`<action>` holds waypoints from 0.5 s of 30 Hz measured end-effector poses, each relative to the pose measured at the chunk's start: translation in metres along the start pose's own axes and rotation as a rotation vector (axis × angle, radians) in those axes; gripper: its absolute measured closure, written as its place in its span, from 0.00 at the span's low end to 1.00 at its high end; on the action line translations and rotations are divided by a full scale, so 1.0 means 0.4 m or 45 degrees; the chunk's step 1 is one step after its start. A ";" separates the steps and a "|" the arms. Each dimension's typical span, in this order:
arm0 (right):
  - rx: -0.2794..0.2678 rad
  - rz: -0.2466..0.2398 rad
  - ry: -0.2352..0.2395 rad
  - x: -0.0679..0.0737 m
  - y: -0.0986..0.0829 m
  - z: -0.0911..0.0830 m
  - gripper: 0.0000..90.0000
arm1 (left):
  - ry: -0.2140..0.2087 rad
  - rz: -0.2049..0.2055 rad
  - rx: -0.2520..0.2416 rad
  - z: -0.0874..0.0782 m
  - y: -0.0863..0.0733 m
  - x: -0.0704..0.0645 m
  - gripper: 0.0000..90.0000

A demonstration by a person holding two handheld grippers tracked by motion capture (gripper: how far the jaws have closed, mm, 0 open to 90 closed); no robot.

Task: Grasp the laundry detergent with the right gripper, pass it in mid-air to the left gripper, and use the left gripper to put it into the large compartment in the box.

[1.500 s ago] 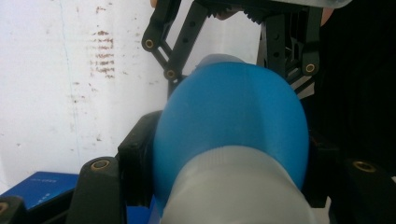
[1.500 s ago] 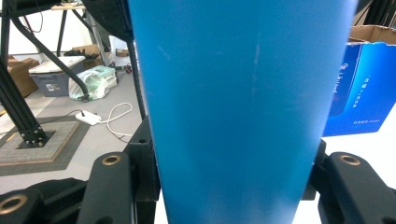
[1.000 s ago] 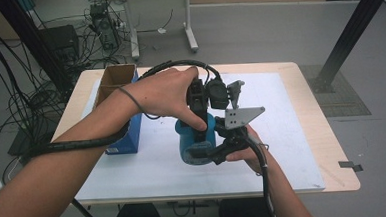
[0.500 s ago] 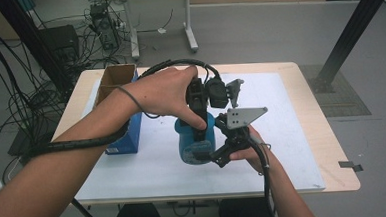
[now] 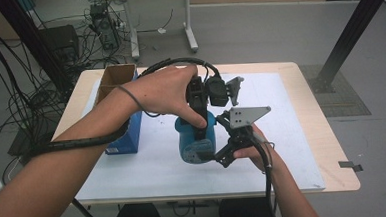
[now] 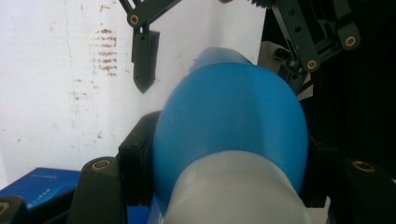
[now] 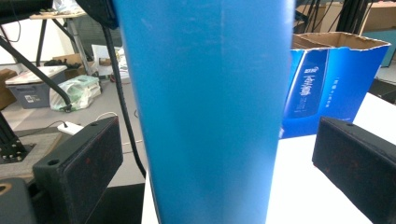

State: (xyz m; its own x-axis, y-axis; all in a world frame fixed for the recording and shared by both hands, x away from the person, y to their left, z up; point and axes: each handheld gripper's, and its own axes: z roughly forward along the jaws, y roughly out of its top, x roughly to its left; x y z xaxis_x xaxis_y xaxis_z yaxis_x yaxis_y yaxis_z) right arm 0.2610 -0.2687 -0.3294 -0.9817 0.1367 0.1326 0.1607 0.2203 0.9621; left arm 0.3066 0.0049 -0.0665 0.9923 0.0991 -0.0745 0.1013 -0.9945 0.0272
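Note:
A blue bottle point(image 5: 196, 141) with a pale cap stands on the white mat point(image 5: 282, 134) near the table's middle. My left gripper point(image 5: 199, 119) comes down from above and is shut on the bottle's shoulder just below the cap. In the left gripper view the bottle point(image 6: 229, 116) sits pressed between both jaws of that gripper point(image 6: 229, 156). My right gripper point(image 5: 215, 141) reaches in from the right at the bottle's lower body. In the right gripper view the bottle's wall point(image 7: 205, 93) stands between the open jaws of the right gripper point(image 7: 219, 158), with a gap on each side.
An open blue carton point(image 5: 123, 109) with a brown cardboard top stands at the table's left, close beside the bottle; it is also seen as the carton point(image 7: 327, 74) behind the right jaw. Cables trail off the left edge. The mat's right half is bare.
Hardly anything: both hands and the bottle hold their place, and the right gripper has shifted only a touch.

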 end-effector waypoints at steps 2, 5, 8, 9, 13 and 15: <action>0.011 0.003 -0.004 0.000 0.003 -0.005 0.02 | 0.001 -0.001 -0.001 0.000 -0.001 0.001 0.42; 0.021 -0.003 -0.011 0.001 0.006 -0.011 0.02 | 0.003 0.000 0.000 -0.001 -0.002 0.000 0.42; 0.043 0.001 -0.029 0.004 0.013 -0.023 0.03 | 0.003 -0.009 -0.001 -0.008 -0.005 0.000 0.42; 0.049 0.001 -0.035 0.005 0.014 -0.025 0.03 | 0.002 -0.015 -0.002 -0.010 -0.007 0.001 0.42; 0.084 0.005 -0.051 0.008 0.022 -0.037 0.03 | 0.010 -0.031 -0.007 -0.020 -0.018 0.002 0.42; 0.104 0.007 -0.060 0.009 0.026 -0.041 0.03 | 0.004 -0.042 -0.002 -0.025 -0.023 0.007 0.42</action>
State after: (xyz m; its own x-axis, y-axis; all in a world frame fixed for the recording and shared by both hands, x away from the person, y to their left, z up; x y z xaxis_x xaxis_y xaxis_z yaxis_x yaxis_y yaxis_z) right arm 0.2575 -0.2817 -0.3150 -0.9752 0.1830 0.1245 0.1756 0.2974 0.9385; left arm 0.3090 0.0146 -0.0571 0.9886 0.1323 -0.0719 0.1345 -0.9906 0.0266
